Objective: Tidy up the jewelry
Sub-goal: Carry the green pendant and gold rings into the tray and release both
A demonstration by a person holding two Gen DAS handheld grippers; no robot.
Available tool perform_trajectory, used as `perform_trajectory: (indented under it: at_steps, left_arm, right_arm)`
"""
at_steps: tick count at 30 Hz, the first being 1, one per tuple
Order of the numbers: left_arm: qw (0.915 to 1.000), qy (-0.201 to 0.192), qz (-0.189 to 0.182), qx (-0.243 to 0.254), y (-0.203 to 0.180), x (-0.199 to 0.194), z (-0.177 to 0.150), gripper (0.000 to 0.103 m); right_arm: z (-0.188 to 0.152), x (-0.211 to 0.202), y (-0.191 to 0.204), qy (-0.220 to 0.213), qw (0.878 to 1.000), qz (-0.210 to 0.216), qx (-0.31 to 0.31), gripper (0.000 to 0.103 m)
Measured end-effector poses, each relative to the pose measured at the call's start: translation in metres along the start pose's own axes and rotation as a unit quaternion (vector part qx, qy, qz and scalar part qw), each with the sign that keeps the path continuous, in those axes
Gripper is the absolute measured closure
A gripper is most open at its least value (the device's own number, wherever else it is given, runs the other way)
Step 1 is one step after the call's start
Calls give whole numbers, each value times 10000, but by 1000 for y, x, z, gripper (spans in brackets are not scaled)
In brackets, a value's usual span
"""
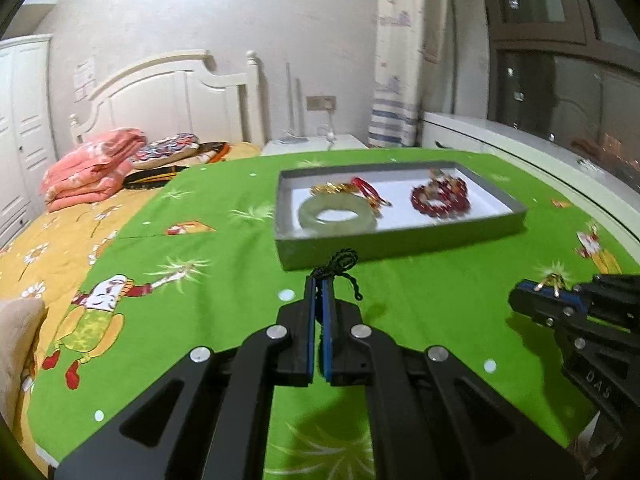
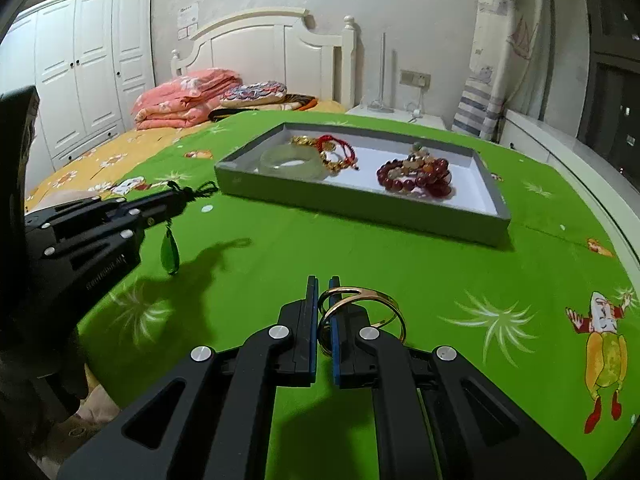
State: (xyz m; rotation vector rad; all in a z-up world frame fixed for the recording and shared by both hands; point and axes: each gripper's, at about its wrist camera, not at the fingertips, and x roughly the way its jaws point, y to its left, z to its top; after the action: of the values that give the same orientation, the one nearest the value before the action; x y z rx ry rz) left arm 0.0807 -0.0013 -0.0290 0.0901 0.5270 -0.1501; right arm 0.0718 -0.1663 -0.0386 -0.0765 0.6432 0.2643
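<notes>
Right tongs (image 2: 323, 292) clamp a gold bangle (image 2: 362, 312) just above the green cloth (image 2: 400, 264). Left tongs (image 1: 319, 286) pinch a black cord (image 1: 340, 266) (green pendant (image 2: 170, 254) hangs below). Beyond, the grey tray (image 2: 360, 204) holds bracelets.

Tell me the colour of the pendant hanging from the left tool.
Translucent green, on a dark cord; the pendant shows best in the right wrist view.

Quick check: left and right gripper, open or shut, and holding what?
Left gripper: shut on the black cord of a green pendant.
Right gripper: shut on a gold bangle.
</notes>
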Motion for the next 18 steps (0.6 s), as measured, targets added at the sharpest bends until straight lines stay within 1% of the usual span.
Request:
perform_trajectory:
  at_steps: [10, 18]
  left_arm:
    - [9995, -185, 198, -187, 3, -5, 2, 100]
    - [9986, -417, 239, -225, -5, -5, 24, 100]
  right_arm:
    - [1, -5, 4, -387, 9983, -440, 11, 97]
    - [12, -6, 4, -557, 9954, -769, 97, 97]
